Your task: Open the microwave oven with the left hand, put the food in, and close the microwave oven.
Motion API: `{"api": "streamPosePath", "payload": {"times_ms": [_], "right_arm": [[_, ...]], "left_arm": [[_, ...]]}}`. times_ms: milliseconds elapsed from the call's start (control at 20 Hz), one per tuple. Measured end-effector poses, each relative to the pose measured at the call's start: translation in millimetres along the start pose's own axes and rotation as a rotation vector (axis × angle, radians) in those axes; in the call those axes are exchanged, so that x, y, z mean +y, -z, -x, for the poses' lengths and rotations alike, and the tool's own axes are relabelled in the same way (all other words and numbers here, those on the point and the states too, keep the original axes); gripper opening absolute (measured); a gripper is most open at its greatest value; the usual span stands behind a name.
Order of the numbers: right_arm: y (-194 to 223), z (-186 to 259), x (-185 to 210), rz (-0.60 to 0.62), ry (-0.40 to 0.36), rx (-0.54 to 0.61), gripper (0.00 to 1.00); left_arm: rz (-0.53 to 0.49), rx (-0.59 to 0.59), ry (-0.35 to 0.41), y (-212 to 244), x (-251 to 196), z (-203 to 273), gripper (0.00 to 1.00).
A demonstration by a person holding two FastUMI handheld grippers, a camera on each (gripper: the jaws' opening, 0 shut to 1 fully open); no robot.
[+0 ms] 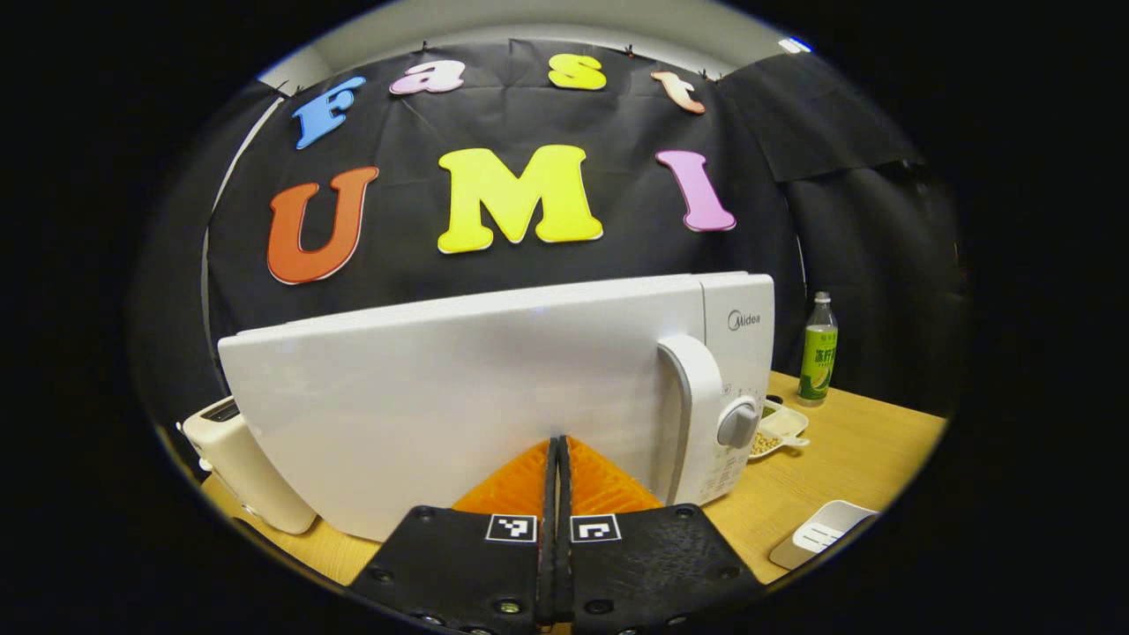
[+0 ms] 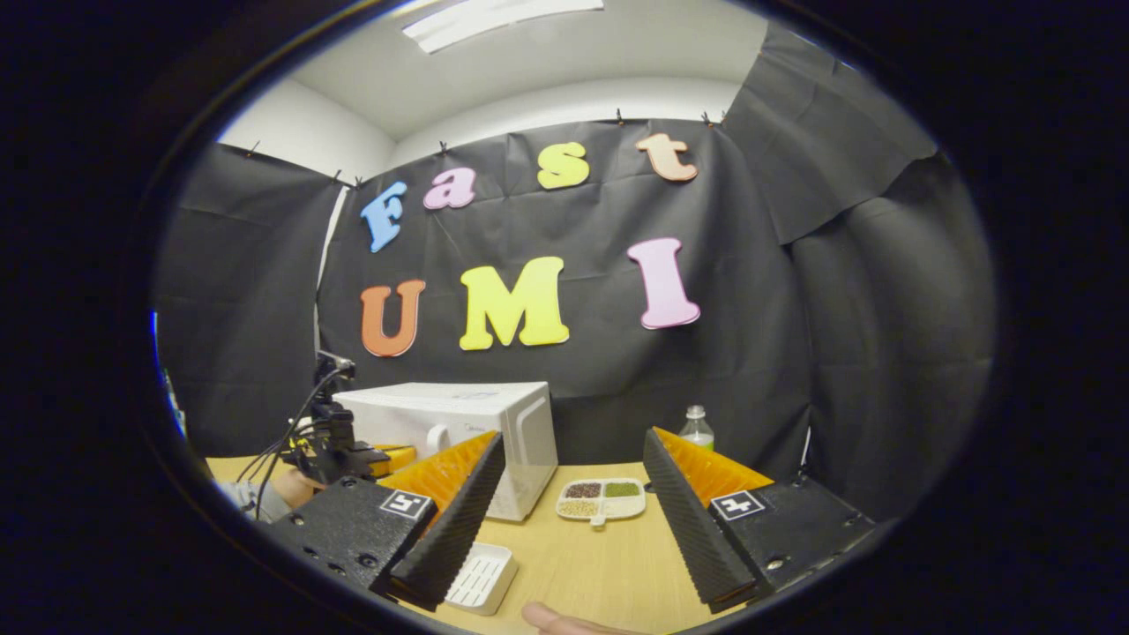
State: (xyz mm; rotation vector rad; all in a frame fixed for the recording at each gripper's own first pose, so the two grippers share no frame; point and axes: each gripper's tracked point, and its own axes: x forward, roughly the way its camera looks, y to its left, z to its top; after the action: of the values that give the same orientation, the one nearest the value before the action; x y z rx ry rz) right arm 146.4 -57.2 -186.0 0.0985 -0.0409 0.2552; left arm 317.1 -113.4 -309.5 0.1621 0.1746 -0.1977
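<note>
Microwave oven [image 1: 494,397], white, sits on the wooden table [image 1: 847,459] against the black booth wall, door closed flat, pale vertical handle [image 1: 697,414] and a grey knob [image 1: 736,425] at its right side. In the left gripper view it looms close. Left gripper [image 1: 559,459] points straight at the door, fingers clenched together with nothing between them, tips just short of the door or touching it; cannot tell which. Cream toaster [image 1: 242,467] stands beside the oven's left end. Green bottle [image 1: 818,348] stands to the oven's right, well back on the table.

Food: a white divided tray [image 2: 601,499] with grains in dark, green and pale compartments lies on the table just beside the oven's right front corner. Right gripper [image 2: 573,520] hovers above the table, fingers released and spread wide, tray showing in the gap but farther off, not touched. A small white ribbed dish [image 2: 481,578] lies near its left finger. Right gripper view also catches the left gripper with cables, at the oven's front.
</note>
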Motion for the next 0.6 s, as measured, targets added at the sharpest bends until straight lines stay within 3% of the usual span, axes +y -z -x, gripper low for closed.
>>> {"api": "streamPosePath", "payload": {"times_ms": [100,150,450,600], "right_arm": [[3,2,1,0.004,-0.001,0.017,1.0],[2,3,4,0.005,0.001,0.023,0.95],[-3,25,13,-0.004,0.031,0.052,0.95],[-4,38,17,0.002,0.054,0.067,0.95]], "left_arm": [[-0.017,0.008,-0.011,1,0,1,0.0],[-0.003,0.013,-0.008,3,-1,-1,0.0],[0.139,0.029,0.03,5,-5,1,0.0],[0.17,0.096,-0.011,25,6,9,0.0]]}}
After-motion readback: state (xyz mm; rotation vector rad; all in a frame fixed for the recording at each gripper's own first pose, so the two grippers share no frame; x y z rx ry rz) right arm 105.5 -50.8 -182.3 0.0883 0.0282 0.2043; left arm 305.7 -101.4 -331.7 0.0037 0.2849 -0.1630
